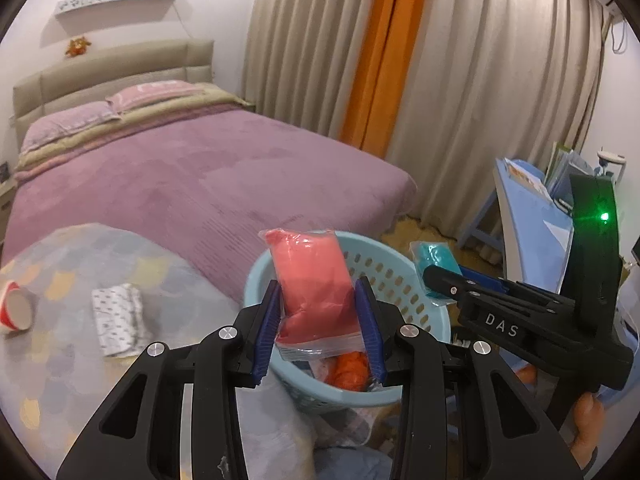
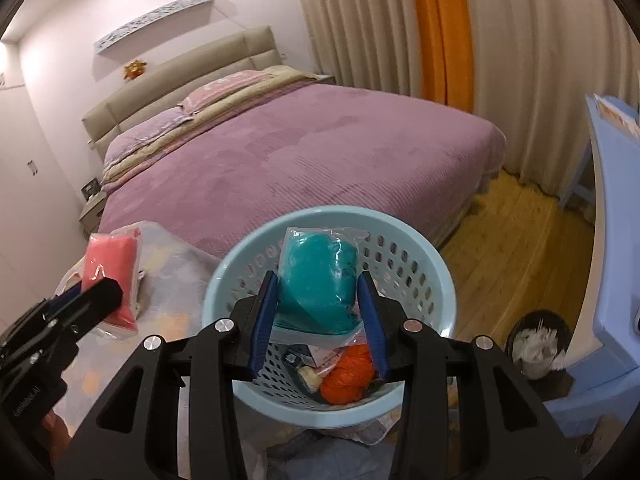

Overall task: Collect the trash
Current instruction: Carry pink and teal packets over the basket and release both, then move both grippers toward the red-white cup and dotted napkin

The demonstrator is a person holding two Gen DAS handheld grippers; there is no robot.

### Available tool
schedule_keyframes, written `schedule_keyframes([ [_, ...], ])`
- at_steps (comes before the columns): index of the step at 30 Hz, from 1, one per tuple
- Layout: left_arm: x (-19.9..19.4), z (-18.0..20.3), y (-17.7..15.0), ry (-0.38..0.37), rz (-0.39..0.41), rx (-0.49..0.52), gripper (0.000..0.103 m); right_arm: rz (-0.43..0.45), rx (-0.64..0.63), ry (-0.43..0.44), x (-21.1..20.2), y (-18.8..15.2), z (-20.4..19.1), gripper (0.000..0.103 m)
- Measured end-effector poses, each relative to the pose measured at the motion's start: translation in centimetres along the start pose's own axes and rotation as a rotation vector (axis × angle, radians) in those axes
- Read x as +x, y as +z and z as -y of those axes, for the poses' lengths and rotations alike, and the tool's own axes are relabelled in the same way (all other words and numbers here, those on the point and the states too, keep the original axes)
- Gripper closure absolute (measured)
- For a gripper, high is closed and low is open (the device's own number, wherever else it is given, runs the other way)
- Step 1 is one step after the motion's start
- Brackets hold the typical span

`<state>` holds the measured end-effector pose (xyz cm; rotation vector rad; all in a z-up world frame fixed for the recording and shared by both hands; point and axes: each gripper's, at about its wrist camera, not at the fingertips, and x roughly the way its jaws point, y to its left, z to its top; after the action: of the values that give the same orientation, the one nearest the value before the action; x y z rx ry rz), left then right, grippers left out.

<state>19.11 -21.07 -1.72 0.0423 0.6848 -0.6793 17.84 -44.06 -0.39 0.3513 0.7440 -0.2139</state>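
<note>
Trash first: pink bag clamped between left gripper pads, over the blue basket rim. Teal bag pinched by right gripper, above basket centre. Orange wad lies inside. Paper cup at nine o'clock, purple bed at twelve.

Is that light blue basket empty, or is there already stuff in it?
Not empty. The right wrist view shows the basket holding an orange crumpled bag and other scraps at its bottom.
</note>
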Motion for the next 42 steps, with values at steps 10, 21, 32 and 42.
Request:
schedule_keyframes([
  [10, 4.2, 1.2, -0.8, 0.003, -0.085, 0.023, 0.056, -0.069, 0.068, 0.003, 2.6, -0.2, 3.0, 0.059],
  [21, 1.9, 0.2, -0.6, 0.015, -0.039, -0.004, 0.031, -0.051, 0.047, 0.022, 1.9, -0.9, 1.6, 0.053],
  [32, -4.3, -3.9, -1.4, 0.094, 0.063, -0.064, 0.03, -0.007, -0.027, 0.055, -0.5, -1.2, -2.6, 0.053],
  [42, -9.1, -12.0, -2.3, 0.202, 0.119, -0.219, 0.03, -0.012, -0.134, 0.115, -0.7, -1.9, -8.5, 0.053],
])
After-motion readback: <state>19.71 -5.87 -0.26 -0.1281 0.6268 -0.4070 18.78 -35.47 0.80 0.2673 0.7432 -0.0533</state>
